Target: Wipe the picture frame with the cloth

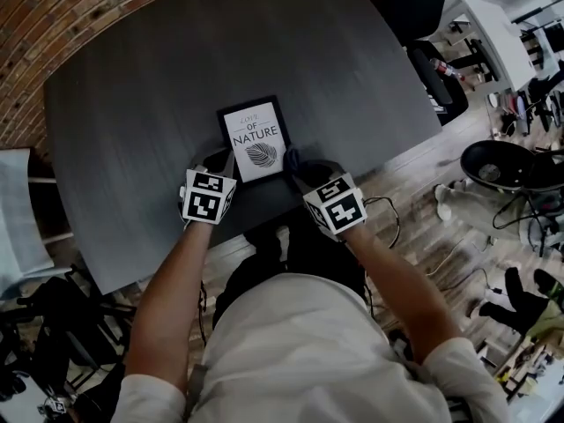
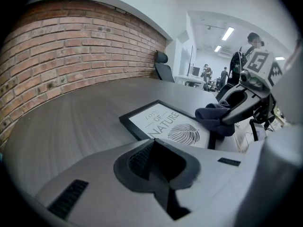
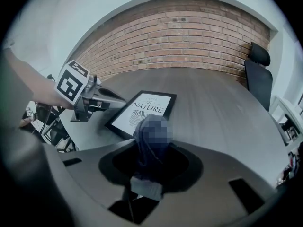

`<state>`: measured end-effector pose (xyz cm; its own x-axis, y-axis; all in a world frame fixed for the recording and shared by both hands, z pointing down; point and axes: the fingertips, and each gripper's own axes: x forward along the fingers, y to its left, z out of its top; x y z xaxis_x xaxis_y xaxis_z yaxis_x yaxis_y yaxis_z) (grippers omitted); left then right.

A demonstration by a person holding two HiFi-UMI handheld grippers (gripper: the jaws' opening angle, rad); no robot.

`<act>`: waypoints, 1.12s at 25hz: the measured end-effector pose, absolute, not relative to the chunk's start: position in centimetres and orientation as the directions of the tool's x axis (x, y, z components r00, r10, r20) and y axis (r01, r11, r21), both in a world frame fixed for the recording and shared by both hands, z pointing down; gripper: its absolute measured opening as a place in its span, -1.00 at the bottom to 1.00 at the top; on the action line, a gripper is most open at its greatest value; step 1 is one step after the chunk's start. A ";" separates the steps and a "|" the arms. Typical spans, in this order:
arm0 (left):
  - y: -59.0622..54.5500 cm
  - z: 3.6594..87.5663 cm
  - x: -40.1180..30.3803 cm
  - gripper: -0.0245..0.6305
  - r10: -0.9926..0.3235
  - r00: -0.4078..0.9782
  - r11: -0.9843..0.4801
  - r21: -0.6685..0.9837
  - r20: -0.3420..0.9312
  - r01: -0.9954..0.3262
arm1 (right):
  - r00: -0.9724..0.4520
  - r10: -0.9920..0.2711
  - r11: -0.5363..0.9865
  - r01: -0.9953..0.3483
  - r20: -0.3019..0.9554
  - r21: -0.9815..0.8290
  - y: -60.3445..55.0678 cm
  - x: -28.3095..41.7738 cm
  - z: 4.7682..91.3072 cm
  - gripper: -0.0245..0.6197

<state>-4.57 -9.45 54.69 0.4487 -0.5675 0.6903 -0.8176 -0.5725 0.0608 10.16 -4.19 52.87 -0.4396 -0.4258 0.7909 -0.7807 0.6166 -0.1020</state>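
Observation:
A black picture frame with a white print of a leaf and the word NATURE lies flat on the dark grey table, near its front edge. My right gripper is shut on a dark blue cloth at the frame's lower right corner. In the right gripper view the bunched cloth fills the jaws, with the frame just beyond. The left gripper view shows the cloth lying over the frame's right edge. My left gripper is shut with nothing in it, by the frame's lower left corner.
A brick wall runs behind the table on the left. A black office chair stands at the far right end of the table. A white shelf is at the left. Cables and a dark round stool are on the wooden floor to the right.

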 end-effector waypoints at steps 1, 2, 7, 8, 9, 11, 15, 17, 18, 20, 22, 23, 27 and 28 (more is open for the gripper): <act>-9.5 54.7 -4.6 -0.90 -0.563 0.453 -0.575 0.066 0.692 -0.815 | -0.431 -0.430 0.614 -0.784 0.793 -0.093 -4.3 10.5 52.8 -0.51; -9.4 54.7 -4.6 -0.90 -0.558 0.455 -0.577 0.070 0.694 -0.814 | -0.422 -0.436 0.609 -0.789 0.795 -0.085 -4.4 10.9 52.7 -0.51; -9.0 53.1 -5.0 -0.90 -0.578 0.478 -0.558 0.107 0.661 -0.823 | -0.391 -0.479 0.566 -0.822 0.786 -0.064 -5.1 13.4 51.4 -0.51; -8.7 52.4 -5.0 -0.90 -0.587 0.496 -0.556 0.126 0.640 -0.821 | -0.390 -0.490 0.556 -0.829 0.780 -0.065 -5.2 13.8 51.0 -0.51; -8.5 51.6 -4.9 -0.90 -0.597 0.515 -0.556 0.145 0.615 -0.818 | -0.390 -0.500 0.545 -0.835 0.773 -0.069 -5.4 14.2 50.6 -0.51; -7.8 49.8 -5.0 -0.89 -0.618 0.552 -0.556 0.186 0.559 -0.810 | -0.401 -0.520 0.523 -0.847 0.754 -0.090 -5.6 14.9 49.5 -0.51; -5.5 45.8 -5.5 -0.89 -0.663 0.609 -0.543 0.281 0.435 -0.791 | -0.457 -0.567 0.477 -0.861 0.685 -0.179 -5.5 15.7 46.3 -0.50; -4.1 43.8 -6.0 -0.89 -0.686 0.629 -0.530 0.341 0.365 -0.776 | -0.493 -0.597 0.458 -0.857 0.634 -0.235 -5.2 16.0 44.1 -0.50; -3.4 42.8 -6.3 -0.89 -0.697 0.636 -0.525 0.370 0.331 -0.767 | -0.511 -0.611 0.452 -0.852 0.605 -0.263 -5.0 16.0 42.9 -0.50; -1.9 41.1 -6.9 -0.89 -0.715 0.645 -0.517 0.418 0.270 -0.748 | -0.545 -0.636 0.446 -0.837 0.547 -0.317 -4.5 16.1 40.6 -0.50; -0.4 39.5 -7.4 -0.89 -0.727 0.650 -0.516 0.448 0.221 -0.730 | -0.578 -0.653 0.451 -0.816 0.490 -0.362 -3.9 16.0 38.4 -0.49; 0.5 38.7 -7.6 -0.89 -0.732 0.651 -0.517 0.458 0.202 -0.723 | -0.594 -0.656 0.458 -0.803 0.465 -0.380 -3.5 15.9 37.4 -0.49; 3.5 35.7 -8.3 -0.89 -0.755 0.639 -0.520 0.460 0.146 -0.719 | -0.662 -0.642 0.518 -0.746 0.387 -0.418 -2.3 15.5 33.8 -0.49; 4.1 35.0 -8.4 -0.89 -0.762 0.633 -0.519 0.458 0.134 -0.722 | -0.679 -0.636 0.536 -0.731 0.368 -0.422 -2.0 15.4 33.0 -0.49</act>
